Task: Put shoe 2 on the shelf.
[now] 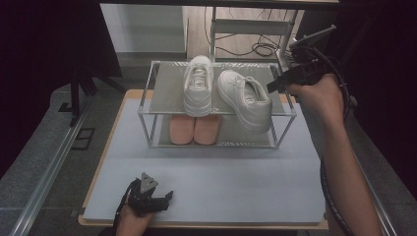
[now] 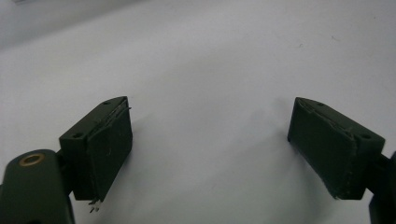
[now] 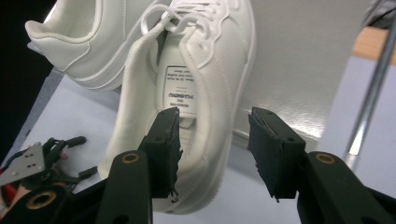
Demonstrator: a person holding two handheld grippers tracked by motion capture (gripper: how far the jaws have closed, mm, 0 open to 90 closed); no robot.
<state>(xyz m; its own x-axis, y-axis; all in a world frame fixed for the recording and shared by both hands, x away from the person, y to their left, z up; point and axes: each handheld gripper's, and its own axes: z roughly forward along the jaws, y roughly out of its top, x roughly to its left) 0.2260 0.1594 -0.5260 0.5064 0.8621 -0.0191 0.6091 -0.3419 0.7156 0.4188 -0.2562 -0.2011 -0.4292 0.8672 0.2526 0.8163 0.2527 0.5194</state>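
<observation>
Both white sneakers sit on the rack's top shelf [image 1: 167, 93]. The right sneaker [image 1: 246, 98] lies askew, overhanging the near edge; right gripper [image 3: 212, 144] released beside its collar — straightening remains. Left gripper [image 1: 156, 200] open, idle on desk [image 1: 221, 182].

— What colours mark the rack [image 1: 147, 98]?
— A silver metal frame holding two all-white sneakers, one [image 1: 198, 84] straight and one [image 1: 246, 98] angled, the latter bearing a white tongue label printed in black.
— And below?
— A salmon-pink pair of slippers [image 1: 194, 129]. The mat [image 1: 206, 187] is pale lavender-grey, the table edge [image 1: 105, 147] light wood.
</observation>
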